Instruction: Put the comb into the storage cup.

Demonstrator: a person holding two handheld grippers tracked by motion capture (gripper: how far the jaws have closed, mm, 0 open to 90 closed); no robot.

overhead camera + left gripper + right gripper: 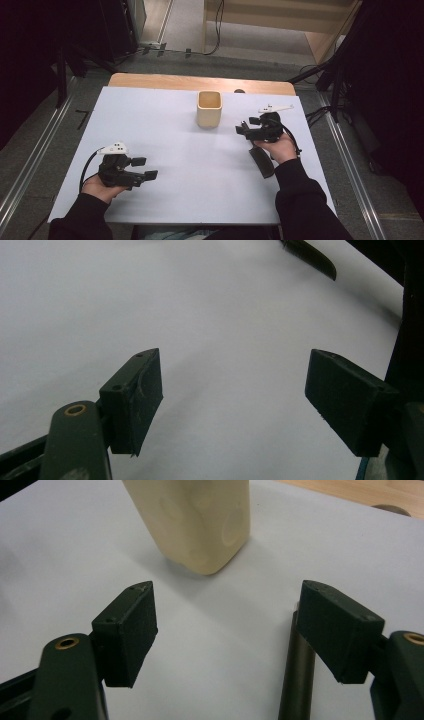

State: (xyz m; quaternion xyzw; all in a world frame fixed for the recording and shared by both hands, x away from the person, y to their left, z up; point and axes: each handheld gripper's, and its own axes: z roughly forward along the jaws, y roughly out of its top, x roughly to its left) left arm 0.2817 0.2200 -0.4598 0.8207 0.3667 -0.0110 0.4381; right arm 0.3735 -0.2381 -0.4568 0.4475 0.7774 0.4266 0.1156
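**2 open grippers, a cup and a dark comb-like tool on the white table**

In the high view the white table top [190, 165] carries a cream square cup [209, 108], standing upright near the far edge, a little right of centre. Its mouth faces up and the inside looks empty.

The right gripper [243, 127] is held by the person's right hand [276, 146] to the right of the cup, near it but apart, its jaws pointing left toward the cup. In the right gripper view the right gripper [227, 630] has its 2 jaws spread wide with nothing between them; the cup [197, 522] stands beyond the gap, not touching either jaw. A dark slender handle [297, 680] lies on the table just under and beside the right-hand jaw in that view; whether the jaw touches it I cannot tell.

In the high view that dark tool [262, 161] lies flat on the table just beside the right hand, partly under the wrist, running toward the near edge.

The left gripper [145, 168] sits at the near left of the table in the left hand [97, 187], well apart from the cup, jaws pointing right. In the left gripper view the left gripper [232, 395] also has its 2 jaws wide apart over bare table, and the dark tool's tip [312, 257] shows far off at the top.
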